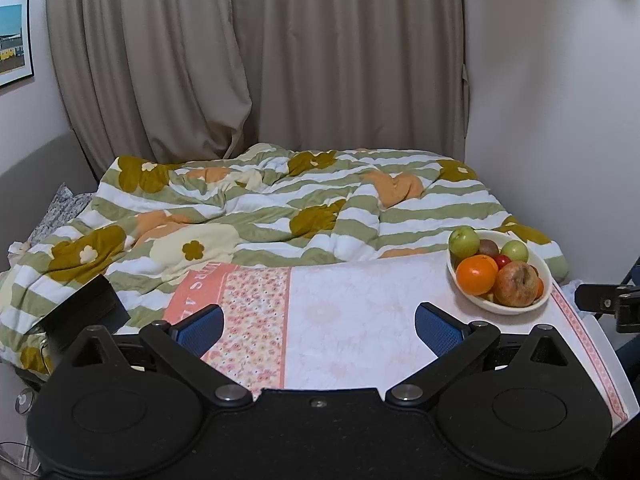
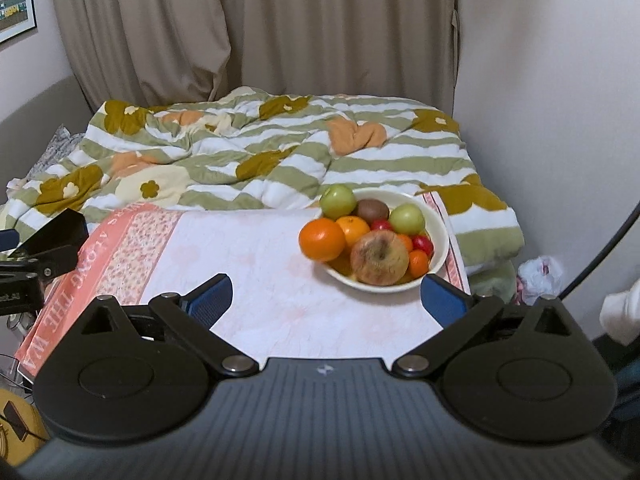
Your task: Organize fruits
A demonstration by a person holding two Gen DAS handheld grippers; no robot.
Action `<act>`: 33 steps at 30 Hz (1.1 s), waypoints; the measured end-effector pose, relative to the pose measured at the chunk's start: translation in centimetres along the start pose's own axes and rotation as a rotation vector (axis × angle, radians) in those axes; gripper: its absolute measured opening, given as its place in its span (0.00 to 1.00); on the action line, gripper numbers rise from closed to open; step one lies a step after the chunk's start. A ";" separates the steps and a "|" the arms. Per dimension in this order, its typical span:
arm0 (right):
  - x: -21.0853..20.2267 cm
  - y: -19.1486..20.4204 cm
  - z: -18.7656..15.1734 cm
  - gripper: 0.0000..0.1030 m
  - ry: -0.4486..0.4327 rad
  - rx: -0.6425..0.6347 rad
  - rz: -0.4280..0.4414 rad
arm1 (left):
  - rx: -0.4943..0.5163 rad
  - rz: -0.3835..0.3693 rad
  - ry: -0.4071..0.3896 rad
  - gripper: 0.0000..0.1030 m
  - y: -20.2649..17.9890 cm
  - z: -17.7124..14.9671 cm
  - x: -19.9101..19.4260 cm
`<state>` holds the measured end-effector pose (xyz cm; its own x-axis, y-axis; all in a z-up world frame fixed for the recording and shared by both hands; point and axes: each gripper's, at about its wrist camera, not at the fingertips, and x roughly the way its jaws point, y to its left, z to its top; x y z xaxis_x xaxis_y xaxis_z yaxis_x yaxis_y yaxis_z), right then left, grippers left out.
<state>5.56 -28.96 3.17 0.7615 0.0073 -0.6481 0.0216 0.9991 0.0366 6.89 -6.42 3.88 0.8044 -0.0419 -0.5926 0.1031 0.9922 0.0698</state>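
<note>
A white bowl (image 1: 545, 267) (image 2: 439, 232) stands on the pink cloth-covered table (image 1: 352, 320) (image 2: 272, 280), piled with fruit: a big orange (image 1: 476, 275) (image 2: 322, 239), a blotchy reddish apple (image 1: 516, 283) (image 2: 379, 257), two green apples (image 1: 464, 241) (image 2: 338, 201), a kiwi (image 2: 373, 210) and small red and orange fruits. My left gripper (image 1: 319, 330) is open over the table's middle, the bowl to its right, nothing between its blue pads. My right gripper (image 2: 326, 298) is open too, just short of the bowl, and empty.
Behind the table lies a bed with a striped flowered quilt (image 1: 280, 208) (image 2: 260, 152), beige curtains beyond. The other gripper's black parts show at the right edge (image 1: 612, 300) and the left edge (image 2: 44, 256). A white bag (image 2: 540, 276) lies right of the table.
</note>
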 end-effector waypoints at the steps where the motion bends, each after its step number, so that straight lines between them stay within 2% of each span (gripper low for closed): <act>1: 0.0 0.2 -0.1 1.00 0.003 0.002 -0.003 | 0.001 -0.003 -0.002 1.00 0.2 -0.1 -0.2; 33: -0.7 0.7 -1.3 1.00 0.026 0.008 -0.034 | 0.009 -0.037 -0.012 1.00 0.4 -0.6 -0.9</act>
<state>4.21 -28.24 2.63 0.7430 -0.0258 -0.6688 0.0526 0.9984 0.0200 5.83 -5.93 3.95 0.8066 -0.0802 -0.5856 0.1382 0.9889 0.0550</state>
